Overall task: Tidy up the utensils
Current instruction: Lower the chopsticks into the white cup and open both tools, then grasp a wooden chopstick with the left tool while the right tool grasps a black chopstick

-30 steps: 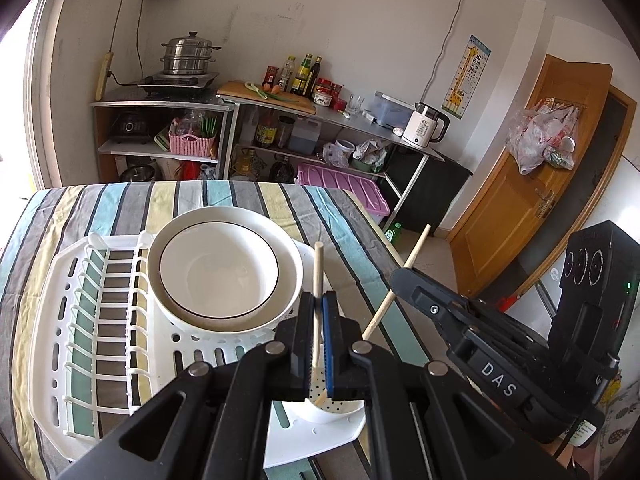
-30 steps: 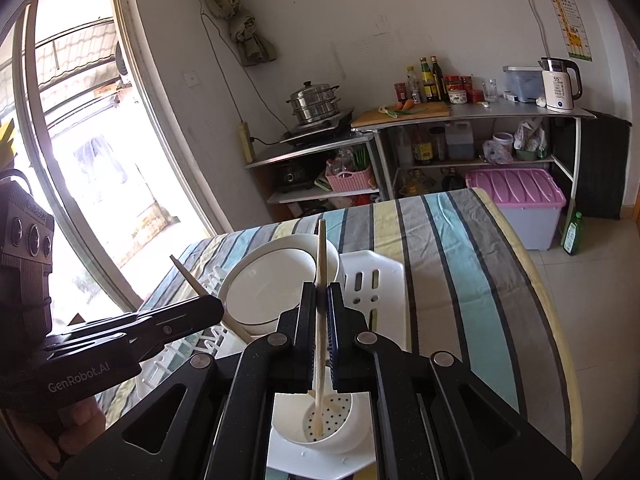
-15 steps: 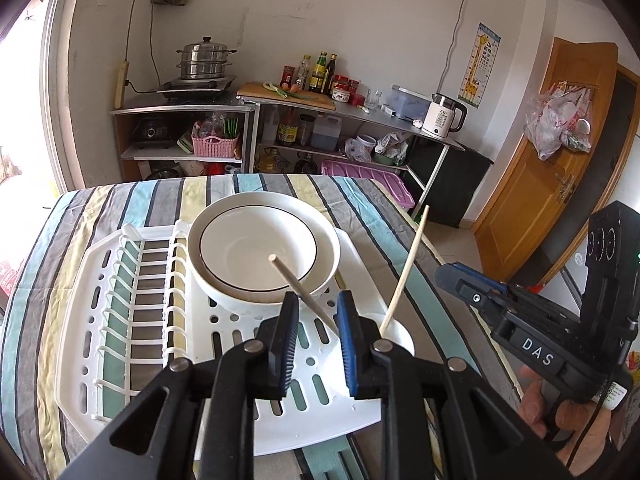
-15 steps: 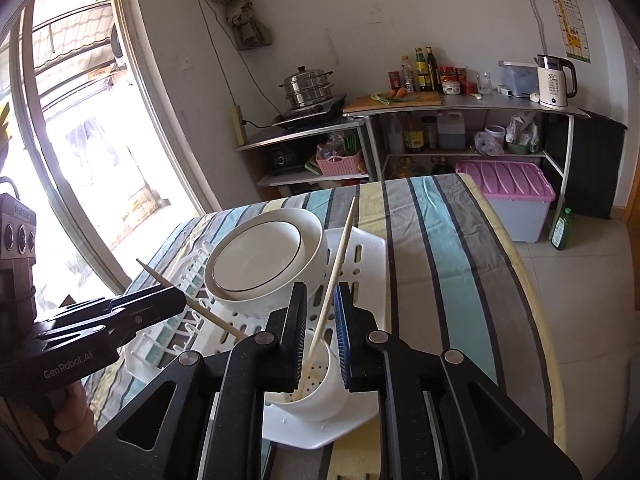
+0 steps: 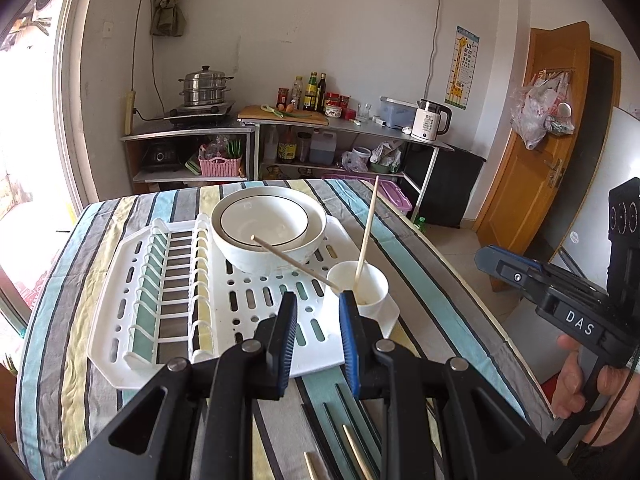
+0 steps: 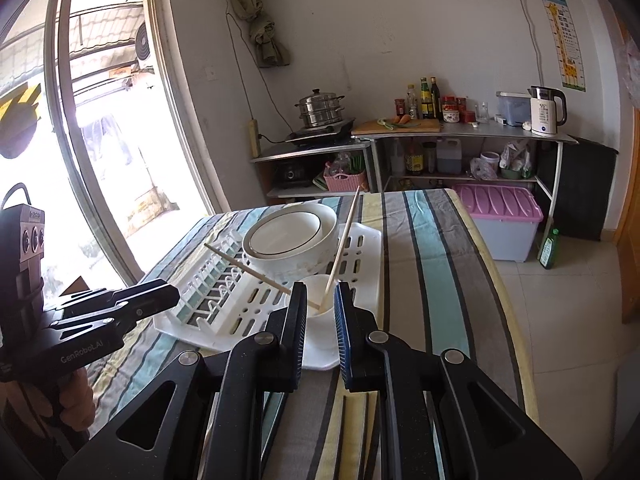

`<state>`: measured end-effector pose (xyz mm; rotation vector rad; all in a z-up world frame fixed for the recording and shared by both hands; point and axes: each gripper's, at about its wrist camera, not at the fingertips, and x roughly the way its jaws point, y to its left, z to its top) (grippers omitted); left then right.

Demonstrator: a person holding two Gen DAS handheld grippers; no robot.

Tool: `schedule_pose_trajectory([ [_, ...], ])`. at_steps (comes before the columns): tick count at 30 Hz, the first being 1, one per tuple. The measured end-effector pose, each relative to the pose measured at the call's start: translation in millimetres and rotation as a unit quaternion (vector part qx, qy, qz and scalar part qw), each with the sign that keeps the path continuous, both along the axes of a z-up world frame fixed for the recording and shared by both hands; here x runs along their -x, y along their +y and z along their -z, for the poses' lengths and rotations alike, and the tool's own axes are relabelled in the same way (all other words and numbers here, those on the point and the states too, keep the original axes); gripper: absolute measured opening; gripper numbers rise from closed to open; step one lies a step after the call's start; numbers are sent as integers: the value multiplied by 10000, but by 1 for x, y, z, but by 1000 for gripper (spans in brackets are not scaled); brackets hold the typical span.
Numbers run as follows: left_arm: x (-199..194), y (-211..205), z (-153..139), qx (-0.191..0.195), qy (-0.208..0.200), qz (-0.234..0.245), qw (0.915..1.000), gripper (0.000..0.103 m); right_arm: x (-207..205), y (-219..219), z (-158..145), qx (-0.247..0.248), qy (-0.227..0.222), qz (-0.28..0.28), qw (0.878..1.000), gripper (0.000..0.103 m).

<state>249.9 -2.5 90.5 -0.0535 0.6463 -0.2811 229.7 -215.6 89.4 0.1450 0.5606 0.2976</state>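
Note:
Two wooden chopsticks stand in the white utensil cup (image 5: 362,284) at the near right corner of the white drying rack (image 5: 168,292). One chopstick (image 5: 367,229) leans upright, the other (image 5: 294,261) leans left over the rack. My left gripper (image 5: 318,304) is open and empty, just in front of the cup. My right gripper (image 6: 320,298) is open and empty, also just short of the cup (image 6: 320,298). Both chopsticks (image 6: 344,240) (image 6: 248,268) show in the right wrist view. More chopsticks (image 5: 352,456) lie on the cloth below my left gripper.
Stacked white bowls (image 5: 268,228) sit at the back of the rack. The table has a striped cloth (image 5: 420,276); its right edge drops to the floor. A pink-lidded bin (image 6: 500,216) and kitchen shelves (image 5: 320,136) stand beyond the table.
Both grippers held a chopstick upright over the cup, then opened and let them go. Both have drawn back from the cup, and the chopsticks now lean in it.

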Motion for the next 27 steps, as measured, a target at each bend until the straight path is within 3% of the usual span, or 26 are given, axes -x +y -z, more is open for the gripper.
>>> schedule_pose_trajectory([
  [17,153,18,49,-71,-196,-207,9996,23,136,1,41,-45,-16,-142,9999,14],
  [27,194,20,71,-73,-38,-327,9994,23,177,10,71,119,213,-184,9995,14],
])
